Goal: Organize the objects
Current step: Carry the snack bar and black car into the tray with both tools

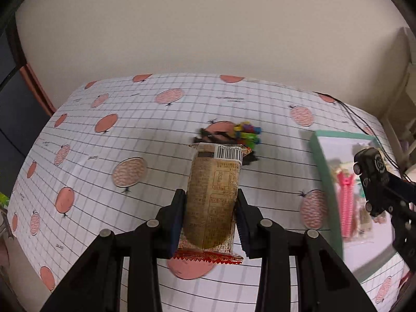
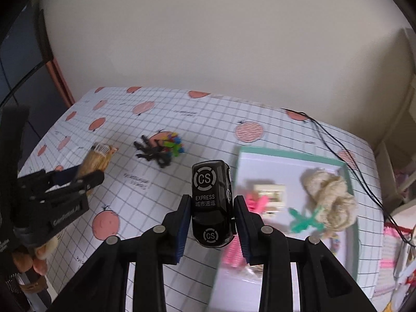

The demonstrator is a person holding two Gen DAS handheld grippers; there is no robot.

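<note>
My left gripper (image 1: 211, 218) is shut on a brown snack packet (image 1: 213, 197) with a barcode at its far end, held above the table. In the right wrist view that left gripper (image 2: 85, 174) shows at the left with the snack packet (image 2: 97, 160). My right gripper (image 2: 211, 223) is shut on a black toy car (image 2: 211, 202) marked "CS EXPRESS", just left of the green-rimmed box (image 2: 286, 153). From the left wrist view the toy car (image 1: 370, 174) hangs over the green-rimmed box (image 1: 327, 182). A pile of black and coloured clips (image 1: 234, 136) (image 2: 161, 148) lies on the tablecloth.
The box holds a cream yarn ball (image 2: 330, 197), a green clip (image 2: 304, 219), pink items (image 2: 256, 202) and a small cream block (image 2: 270, 195). A black cable (image 2: 345, 156) runs along the table's right side. A person's fingers (image 2: 44, 254) hold the left gripper. Wall behind.
</note>
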